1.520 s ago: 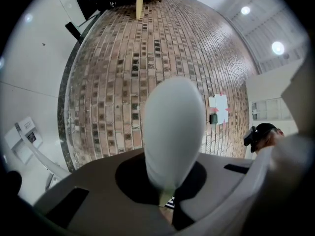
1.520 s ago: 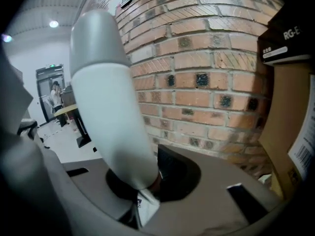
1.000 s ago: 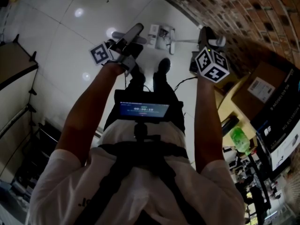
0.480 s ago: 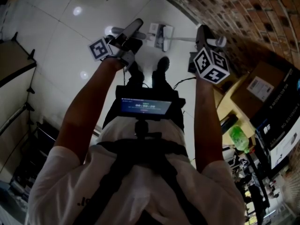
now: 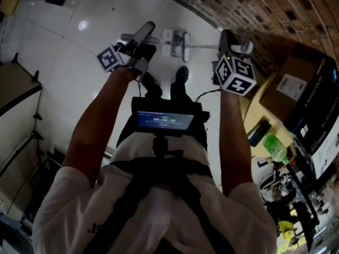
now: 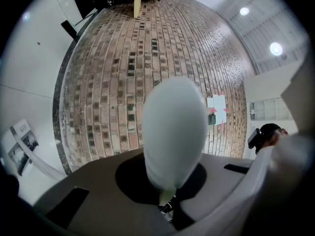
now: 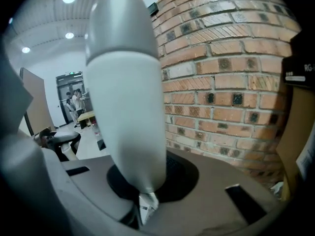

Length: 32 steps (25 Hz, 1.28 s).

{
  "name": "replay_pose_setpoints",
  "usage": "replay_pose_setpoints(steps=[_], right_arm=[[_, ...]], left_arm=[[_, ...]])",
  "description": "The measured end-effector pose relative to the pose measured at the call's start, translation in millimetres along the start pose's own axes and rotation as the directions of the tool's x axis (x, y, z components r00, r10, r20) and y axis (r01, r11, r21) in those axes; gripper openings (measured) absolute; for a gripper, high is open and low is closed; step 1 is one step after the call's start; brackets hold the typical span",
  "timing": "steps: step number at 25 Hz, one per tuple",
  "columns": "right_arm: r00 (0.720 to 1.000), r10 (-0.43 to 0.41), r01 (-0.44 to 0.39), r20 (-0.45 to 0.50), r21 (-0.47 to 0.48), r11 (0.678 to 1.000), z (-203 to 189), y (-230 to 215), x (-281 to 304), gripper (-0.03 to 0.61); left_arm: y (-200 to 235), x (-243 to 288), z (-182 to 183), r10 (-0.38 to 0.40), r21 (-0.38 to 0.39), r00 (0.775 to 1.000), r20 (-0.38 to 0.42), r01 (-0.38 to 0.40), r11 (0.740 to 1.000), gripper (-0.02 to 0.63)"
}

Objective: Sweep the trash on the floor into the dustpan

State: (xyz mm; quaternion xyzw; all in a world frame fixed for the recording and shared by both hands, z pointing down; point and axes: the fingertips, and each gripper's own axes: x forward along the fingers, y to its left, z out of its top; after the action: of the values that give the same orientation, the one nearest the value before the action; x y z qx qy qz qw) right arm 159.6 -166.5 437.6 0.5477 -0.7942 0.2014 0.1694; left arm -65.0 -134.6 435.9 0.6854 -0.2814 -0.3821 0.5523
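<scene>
Floor (image 5: 63, 62): pale glossy tiles with lights glinting off them, filling the upper left of the head view.
Brick wall (image 5: 275, 9): rough red-brown brick with pale mortar, running along the right. Both tool views look onto it.
Person (image 5: 153, 205): one, in a white shirt under dark harness straps, a lit screen (image 5: 163, 121) at the chest, both arms reaching forward.
Box (image 5: 288, 91): one, brown cardboard with a white label, by the wall.
Dustpan (image 5: 177, 38): one, white and flat, down on the floor just ahead of two dark shoes (image 5: 181, 74). Printed paper scraps (image 6: 19, 139) lie at it; whether on it or beside it, I cannot tell. A thin pale pole (image 5: 204, 46) runs from it toward the right tool.
Right handle (image 7: 125, 97): thick, smooth and rounded, with a white body and a grey cap.
Left handle (image 6: 174, 132): smooth and pale, with an egg-shaped end.
Right tool (image 7: 145, 200): clamped on the right handle.
Left tool (image 6: 167, 200): jaws tight on the left handle.
Marker cubes (image 5: 234, 74): two, black-and-white squares.
Bottle (image 5: 274, 144): one, green, in the clutter at the right.
</scene>
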Motion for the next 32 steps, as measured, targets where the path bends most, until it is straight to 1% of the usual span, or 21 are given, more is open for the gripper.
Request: replay_pose_setpoints(steps=[2,5,7,11,14,18,21,26,32], right_arm=[[1.000,-0.008,0.008,0.003,-0.023,1.000,0,-8,-9,0.014],[1.000,-0.023,0.023,-0.002,-0.033,0.999,-5,-28,-22,0.014],[1.000,-0.029,0.029,-0.008,-0.042,0.999,-6,-41,-26,0.014],[0.999,-0.045,0.045,-0.011,-0.049,0.998,0,-57,-27,0.014],[0.998,-0.064,0.063,-0.012,-0.042,0.997,-1,-72,-31,0.014],[0.996,-0.091,0.091,-0.009,-0.020,0.996,-8,-106,-39,0.014],[0.992,-0.124,0.124,-0.004,0.008,0.992,-10,-128,-40,0.014],[0.976,-0.216,0.216,-0.013,0.073,0.974,-17,-160,-45,0.014],[0.955,-0.298,0.297,-0.004,0.112,0.948,-17,-174,-43,0.014]], left_arm=[[-4,5,-5,-0.011,0.010,1.000,-0.004,0.011,1.000,0.002],[-10,18,-20,-0.033,0.021,0.999,-0.015,0.033,0.999,0.002],[-12,24,-28,-0.031,0.023,0.999,-0.008,0.031,0.999,0.002],[-13,29,-32,-0.026,0.028,1.000,0.010,0.026,0.999,0.002],[-16,40,-40,-0.032,0.030,1.000,0.000,0.032,0.999,0.002],[-18,71,-64,-0.051,0.060,0.997,-0.066,0.055,0.997,0.002],[-16,95,-73,-0.064,0.075,0.992,-0.108,0.072,0.995,0.002],[-10,131,-94,-0.088,0.048,0.979,-0.184,0.099,0.994,0.002],[8,159,-107,-0.095,-0.009,0.959,-0.267,0.096,0.995,0.002]])
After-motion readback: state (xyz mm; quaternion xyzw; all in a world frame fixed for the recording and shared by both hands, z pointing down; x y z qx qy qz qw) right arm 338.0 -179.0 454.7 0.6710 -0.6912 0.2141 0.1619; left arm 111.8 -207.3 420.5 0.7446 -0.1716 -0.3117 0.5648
